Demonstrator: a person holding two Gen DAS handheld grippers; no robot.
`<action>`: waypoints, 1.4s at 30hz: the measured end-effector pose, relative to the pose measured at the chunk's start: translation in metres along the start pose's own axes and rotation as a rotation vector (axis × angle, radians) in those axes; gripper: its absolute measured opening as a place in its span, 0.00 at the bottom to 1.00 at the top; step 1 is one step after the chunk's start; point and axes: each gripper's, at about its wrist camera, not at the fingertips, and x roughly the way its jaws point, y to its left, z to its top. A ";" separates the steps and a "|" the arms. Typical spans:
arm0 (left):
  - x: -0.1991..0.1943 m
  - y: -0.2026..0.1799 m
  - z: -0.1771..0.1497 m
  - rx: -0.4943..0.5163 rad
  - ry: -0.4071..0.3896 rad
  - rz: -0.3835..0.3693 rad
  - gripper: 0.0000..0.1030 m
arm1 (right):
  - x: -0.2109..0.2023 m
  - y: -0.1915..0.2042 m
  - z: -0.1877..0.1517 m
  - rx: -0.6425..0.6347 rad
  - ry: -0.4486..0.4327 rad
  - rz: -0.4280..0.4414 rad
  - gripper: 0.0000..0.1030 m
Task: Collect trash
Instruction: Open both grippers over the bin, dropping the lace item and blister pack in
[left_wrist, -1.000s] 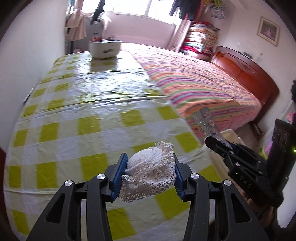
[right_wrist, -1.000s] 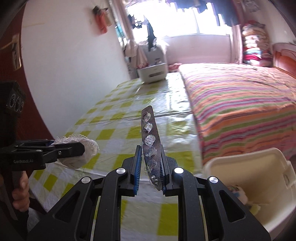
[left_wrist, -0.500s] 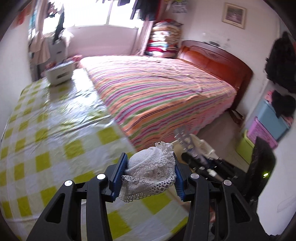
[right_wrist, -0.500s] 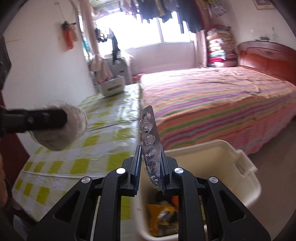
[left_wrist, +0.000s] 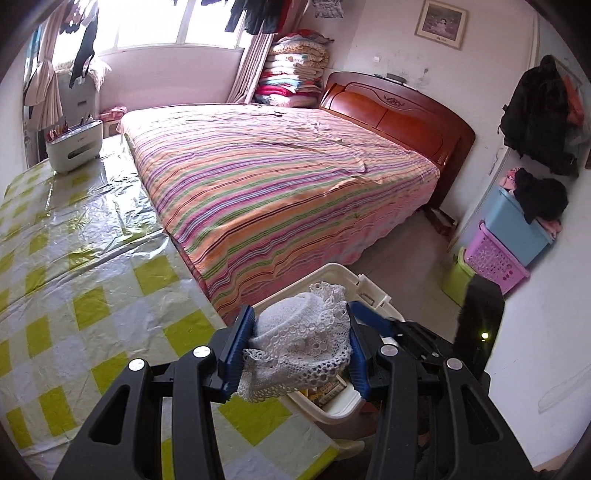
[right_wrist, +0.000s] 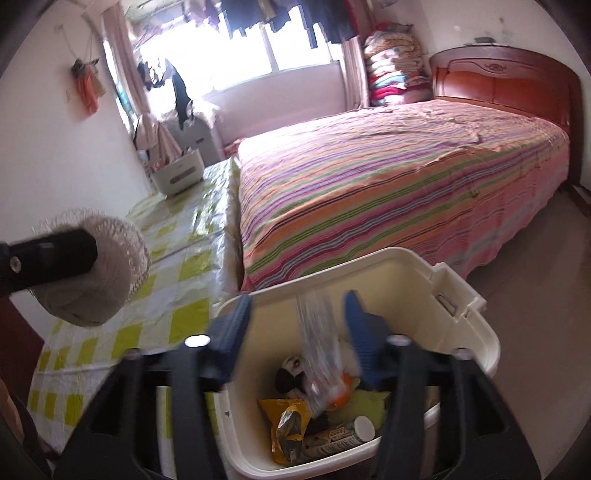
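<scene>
A: Count, please. What do I have in hand?

B: Two grippers, one item each until now. My left gripper (left_wrist: 297, 349) is clamped on a single white lace doily (left_wrist: 301, 343), bunched between the blue pads (left_wrist: 236, 349). In the right wrist view the same doily (right_wrist: 99, 280) hangs over the checked tablecloth (right_wrist: 184, 266), just left of the bin.

A: And the right?

B: The right gripper (right_wrist: 297, 338) has its jaws apart. One blister pack (right_wrist: 317, 350), blurred, sits between the pads touching neither, above the open cream bin (right_wrist: 461, 295).

A: Versus half a second ago?

B: Then the right jaws were pinched on the blister pack, held upright. Now they have spread and the pack is loose between them. The left grip is unchanged: same doily, same clamp. The left camera has swung further right, so the bin's rim (left_wrist: 332, 271) now shows directly behind the doily, where before it was mostly hidden.

A: Bin contents?

B: One bin. Inside I count one yellow crumpled wrapper (right_wrist: 288, 424), one small bottle with a white cap (right_wrist: 364, 428) lying on its side, something orange (right_wrist: 341, 393), and a black-and-white item (right_wrist: 290, 371) I can't identify. More may lie underneath; I cannot tell.

A: Surroundings?

B: One bed with a striped cover (left_wrist: 280, 184), one white box (left_wrist: 74, 146) at the table's far end.
</scene>
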 end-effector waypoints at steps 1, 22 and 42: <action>0.001 0.000 0.000 -0.002 0.000 0.000 0.43 | 0.000 -0.003 0.002 0.017 -0.009 -0.002 0.61; 0.084 -0.037 -0.023 0.041 0.196 0.046 0.43 | -0.102 -0.030 -0.011 0.298 -0.569 0.117 0.75; 0.080 -0.068 -0.030 0.092 0.161 0.171 0.71 | -0.077 -0.053 -0.037 0.345 -0.487 0.118 0.79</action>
